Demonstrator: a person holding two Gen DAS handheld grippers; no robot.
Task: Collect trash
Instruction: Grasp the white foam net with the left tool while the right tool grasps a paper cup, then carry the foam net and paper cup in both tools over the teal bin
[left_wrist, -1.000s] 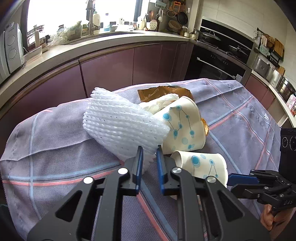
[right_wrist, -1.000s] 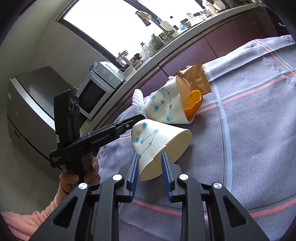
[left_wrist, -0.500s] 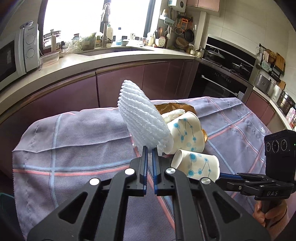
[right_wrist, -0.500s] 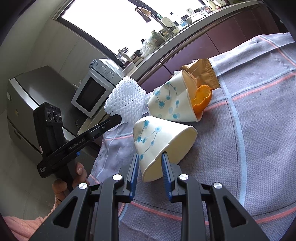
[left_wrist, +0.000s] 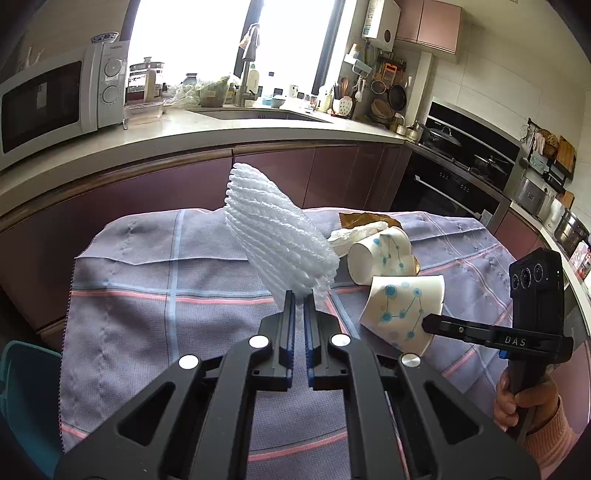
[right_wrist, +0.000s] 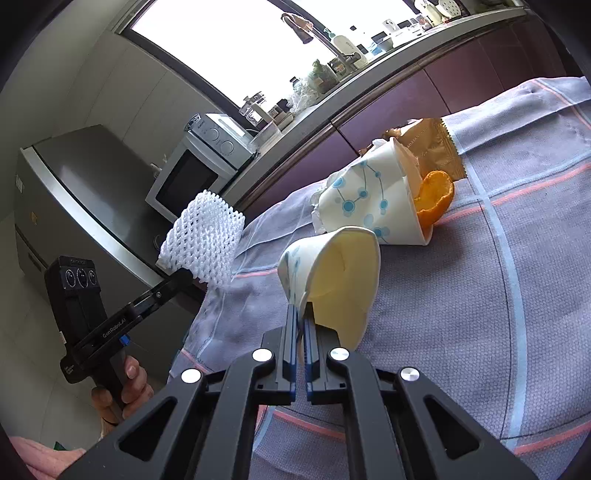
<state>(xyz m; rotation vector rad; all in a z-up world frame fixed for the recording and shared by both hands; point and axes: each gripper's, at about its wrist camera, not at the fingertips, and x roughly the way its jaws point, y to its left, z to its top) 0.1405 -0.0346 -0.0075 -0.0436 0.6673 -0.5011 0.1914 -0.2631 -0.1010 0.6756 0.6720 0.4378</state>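
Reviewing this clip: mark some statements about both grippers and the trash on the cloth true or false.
1. The left gripper is shut on the foam net. True.
2. The right gripper pinches the rim of a paper cup. True.
3. The second cup stands upright. False: it lies on its side on the cloth.
4. The orange peel lies at the mouth of the second cup. True.
5. The foam net rests flat on the cloth. False: it is held up above it.
6. The gold wrapper is in the right gripper. False: it lies behind the second cup.
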